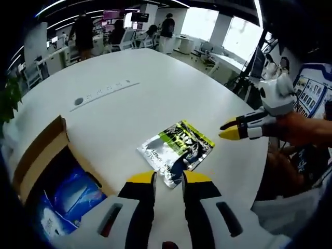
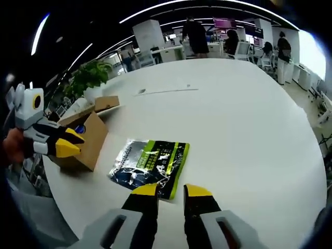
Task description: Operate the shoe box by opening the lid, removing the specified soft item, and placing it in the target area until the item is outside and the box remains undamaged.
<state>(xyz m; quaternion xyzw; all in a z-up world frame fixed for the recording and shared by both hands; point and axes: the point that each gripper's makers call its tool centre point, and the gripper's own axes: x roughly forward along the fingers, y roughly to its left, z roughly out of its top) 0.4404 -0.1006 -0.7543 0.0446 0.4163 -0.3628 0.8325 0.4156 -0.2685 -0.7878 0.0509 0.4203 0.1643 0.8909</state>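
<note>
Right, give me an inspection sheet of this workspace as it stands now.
Surface: white table, with a grey strip of markings set in it.
Job's things: cardboard shoe box open, blue item inside; soft foil pouch lying flat on the table outside the box.
Clutter: nothing seen.
Grippers: left gripper open, empty, tips near the pouch edge; right gripper open, empty, tips at the pouch's near edge.
Cables: nothing seen.
Surroundings: open office with desks, chairs and screens, people standing at the back, a potted plant beyond the box.
</note>
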